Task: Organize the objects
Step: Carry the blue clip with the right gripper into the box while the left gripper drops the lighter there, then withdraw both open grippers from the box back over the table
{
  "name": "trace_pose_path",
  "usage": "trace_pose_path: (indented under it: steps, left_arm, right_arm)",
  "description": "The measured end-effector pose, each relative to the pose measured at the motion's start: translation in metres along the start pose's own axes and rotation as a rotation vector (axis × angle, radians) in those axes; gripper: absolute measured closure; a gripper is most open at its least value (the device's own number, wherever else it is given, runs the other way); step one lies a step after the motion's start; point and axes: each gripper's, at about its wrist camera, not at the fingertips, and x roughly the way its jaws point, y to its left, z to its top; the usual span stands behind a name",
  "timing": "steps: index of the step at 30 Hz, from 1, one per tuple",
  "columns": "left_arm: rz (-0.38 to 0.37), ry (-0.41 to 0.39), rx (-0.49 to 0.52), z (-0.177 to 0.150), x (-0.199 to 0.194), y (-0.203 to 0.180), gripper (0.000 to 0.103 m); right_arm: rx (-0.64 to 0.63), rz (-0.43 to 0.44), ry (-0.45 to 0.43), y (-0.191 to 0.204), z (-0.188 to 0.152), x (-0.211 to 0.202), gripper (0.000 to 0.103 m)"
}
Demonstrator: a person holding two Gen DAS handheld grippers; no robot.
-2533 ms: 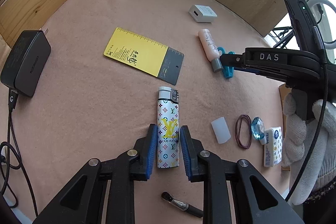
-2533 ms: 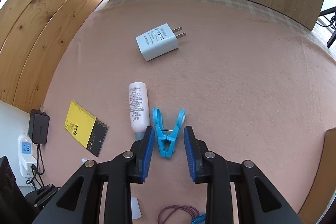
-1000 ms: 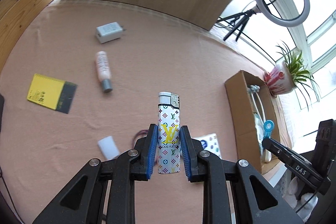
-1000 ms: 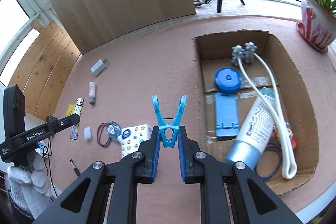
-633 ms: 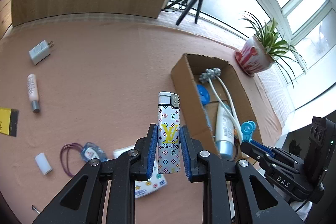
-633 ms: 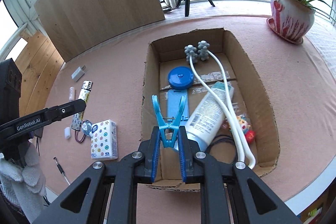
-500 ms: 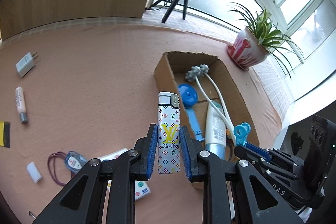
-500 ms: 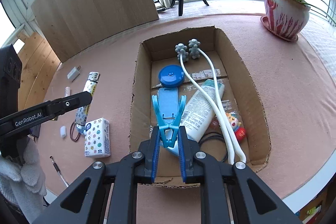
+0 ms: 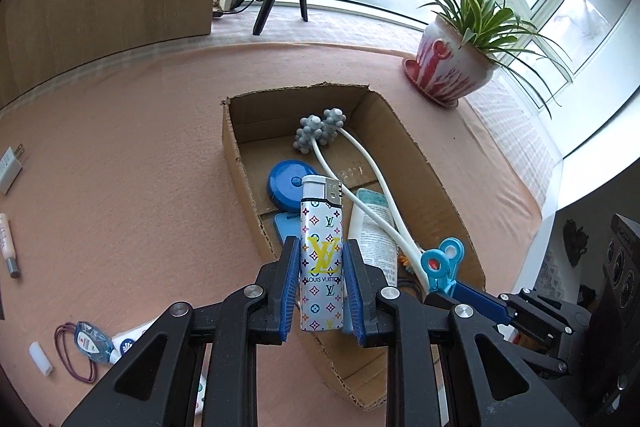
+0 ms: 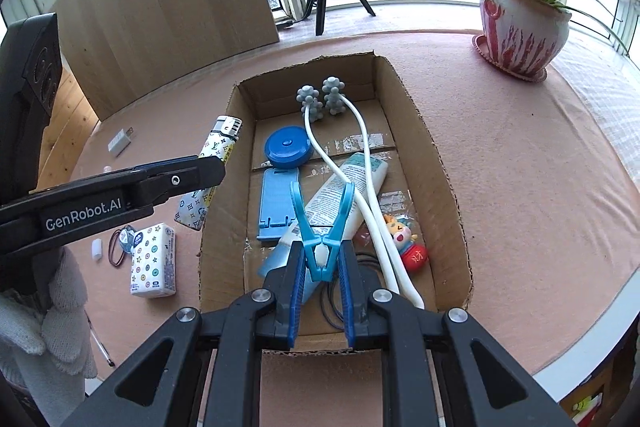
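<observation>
Both grippers loaded, over the box.

Nearest: right gripper clamped on the blue clip, clip's long axis pointing away along the fingers, hanging above the near end of the box — directly over the tube and white cord. Left gripper clamped on the lighter, held lengthwise along the fingers, over the box's left wall rather than fully inside. Judgement: the right is better placed to drop first; the left needs a short shift rightward. Farther left on the cloth: tissue pack, charger.
</observation>
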Motion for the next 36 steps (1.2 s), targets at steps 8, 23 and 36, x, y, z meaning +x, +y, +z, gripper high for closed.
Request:
trace_pose_path:
  steps: [8, 23, 36]
  left_arm:
    - [0.044, -0.003, 0.038, 0.001, 0.008, -0.014, 0.077]
    - [0.079, -0.052, 0.049, -0.003, -0.021, -0.005, 0.07]
    - [0.099, -0.086, -0.01, -0.021, -0.058, 0.03, 0.062]
  right_arm:
    - [0.021, -0.001, -0.008, -0.01, 0.0, 0.0, 0.087]
    - [0.035, -0.017, -0.044, -0.005, 0.005, -0.005, 0.054]
    - [0.014, 0.052, -0.039, 0.021, 0.006, -0.009, 0.054]
